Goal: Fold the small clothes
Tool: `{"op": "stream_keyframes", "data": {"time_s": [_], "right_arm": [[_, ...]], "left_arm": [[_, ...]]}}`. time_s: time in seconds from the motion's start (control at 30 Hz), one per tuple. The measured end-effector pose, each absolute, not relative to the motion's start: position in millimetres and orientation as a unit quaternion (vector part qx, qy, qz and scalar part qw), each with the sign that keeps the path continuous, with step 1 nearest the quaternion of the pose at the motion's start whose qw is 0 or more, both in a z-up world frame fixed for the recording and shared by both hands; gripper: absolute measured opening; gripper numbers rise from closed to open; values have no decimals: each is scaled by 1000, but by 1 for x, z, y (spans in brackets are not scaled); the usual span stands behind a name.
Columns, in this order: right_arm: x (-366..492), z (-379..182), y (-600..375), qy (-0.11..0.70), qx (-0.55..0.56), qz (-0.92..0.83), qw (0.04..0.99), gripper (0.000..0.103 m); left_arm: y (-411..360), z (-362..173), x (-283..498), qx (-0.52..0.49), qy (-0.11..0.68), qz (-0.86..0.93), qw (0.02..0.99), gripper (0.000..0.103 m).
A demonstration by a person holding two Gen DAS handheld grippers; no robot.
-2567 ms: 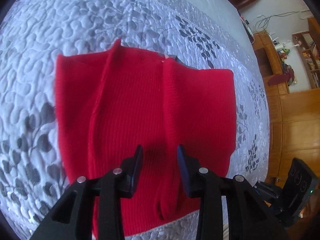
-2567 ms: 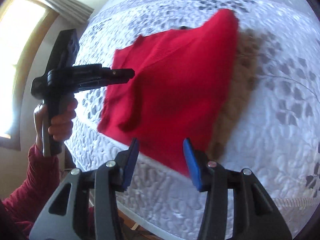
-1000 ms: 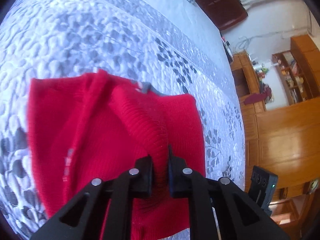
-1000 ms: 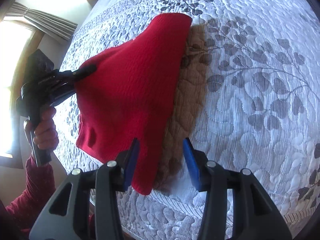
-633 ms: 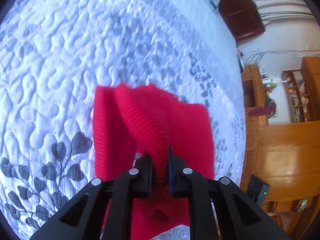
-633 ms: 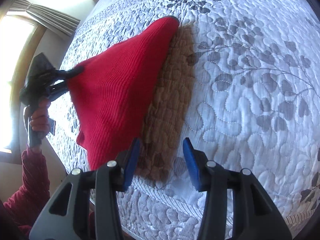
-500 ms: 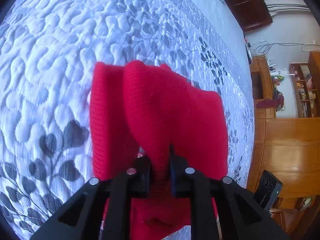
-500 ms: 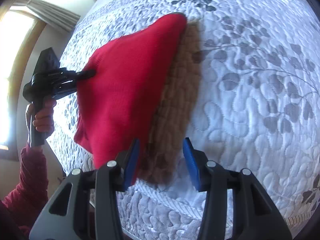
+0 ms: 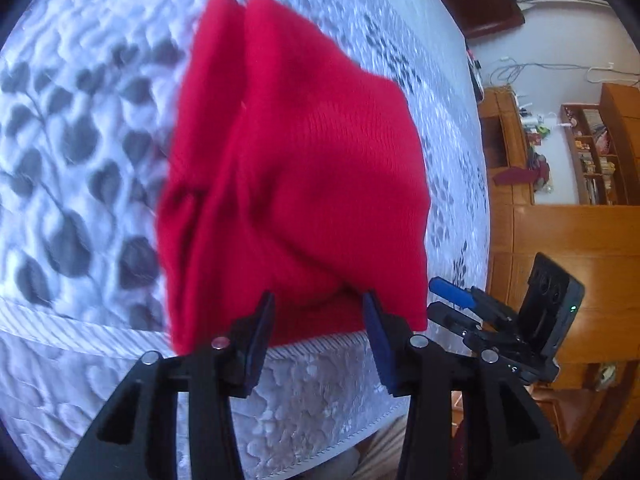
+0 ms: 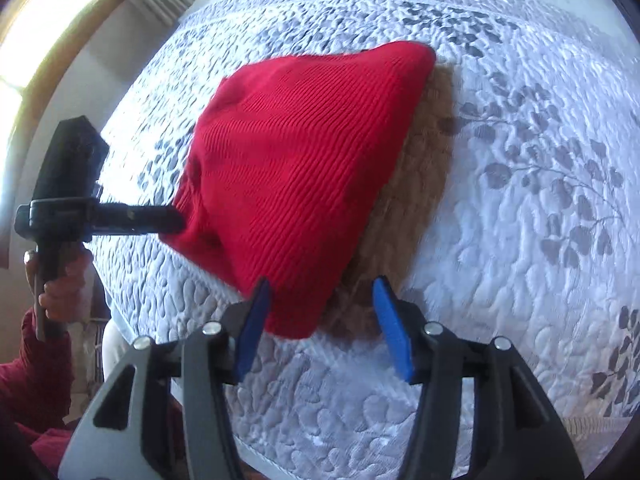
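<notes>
Black arms and blue pads: that is my left gripper (image 9: pixel 318 320) at the bottom centre of its own view, and its jaws are opening, spread apart with the near hem of the red knit garment (image 9: pixel 296 160) sitting just above and between the tips. I cannot see either pad pressing on the cloth. In the right wrist view the same gripper (image 10: pixel 172 220) comes in from the left edge, its tip against the garment's (image 10: pixel 304 176) left corner, held by a hand (image 10: pixel 60 284) in a dark red sleeve (image 10: pixel 28 364) at lower left; from there I cannot tell whether cloth is pinched.

My right gripper (image 10: pixel 320 320) fills the bottom of its view, jaws opening too. The garment's lower corner lies between the blue fingers (image 10: pixel 390 328) near the left one, and I see no pad closed on it. In the left wrist view that gripper (image 9: pixel 452 294) shows at lower right, beside the garment's right edge.

Outward, the garment lies bunched in a rough triangle on the white quilted bedspread (image 10: pixel 540 140) with grey leaf print, near the bed's front edge, casting a brownish shadow on its right side. Folds ridge its upper left in the left wrist view. Wooden cabinets (image 9: pixel 560 240) and shelves (image 9: pixel 592 156) fill that frame's right side; a bright window (image 10: pixel 24 40) sits upper left in the other.
</notes>
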State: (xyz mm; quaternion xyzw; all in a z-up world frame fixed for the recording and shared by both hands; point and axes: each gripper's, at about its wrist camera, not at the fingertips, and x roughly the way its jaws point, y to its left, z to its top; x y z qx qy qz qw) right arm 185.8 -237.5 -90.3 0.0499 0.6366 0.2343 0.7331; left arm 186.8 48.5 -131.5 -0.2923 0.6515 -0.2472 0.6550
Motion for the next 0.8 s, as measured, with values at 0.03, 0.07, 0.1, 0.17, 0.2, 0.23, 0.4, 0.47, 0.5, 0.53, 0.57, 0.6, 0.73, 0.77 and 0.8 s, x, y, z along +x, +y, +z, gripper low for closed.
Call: {"op": "stream_keyframes", "data": {"time_s": [0.03,0.07,0.1,0.17,0.2,0.23,0.4,0.47,0.5,0.53,0.57,0.6,0.73,0.77,0.8], "right_arm": [[184,-92,-234,640,51,237,729,54],[183,-93,-233,641,49,237,728,54],[182,-93,-230,641,43,235,729,54],[180,-93,-225,641,29,233,731,54],[179,-93,-223,641,25,232,731,54],[179,-93,-220,641,20,231,731,54],[178,-95,-213,640,7,227,734,54],[178,-98,-211,642,3,222,734,55],[179,-100,-211,643,4,220,733,55],[180,-102,-211,645,6,218,732,55],[181,-105,-213,649,12,217,729,55],[182,-107,-215,651,16,216,727,55],[180,-104,-221,651,30,225,725,55],[180,-103,-222,651,36,229,723,55],[180,-103,-221,653,41,232,720,55]], "left_arm": [[44,-136,186,-290,655,-240,655,45],[42,-140,186,-291,657,-235,654,45],[41,-141,187,-293,657,-235,654,45],[39,-144,191,-290,655,-224,661,41],[39,-142,192,-290,652,-222,665,40],[39,-141,193,-289,649,-223,668,34],[30,-137,197,-281,639,-222,681,5],[28,-135,197,-277,636,-219,687,4],[29,-133,195,-279,631,-217,690,4],[32,-129,193,-284,625,-217,694,4],[37,-124,190,-287,619,-218,698,4],[46,-114,186,-287,608,-220,707,4],[80,-67,171,-236,560,-252,753,4],[83,-63,171,-220,558,-254,758,4],[84,-66,171,-197,566,-256,759,4]]}}
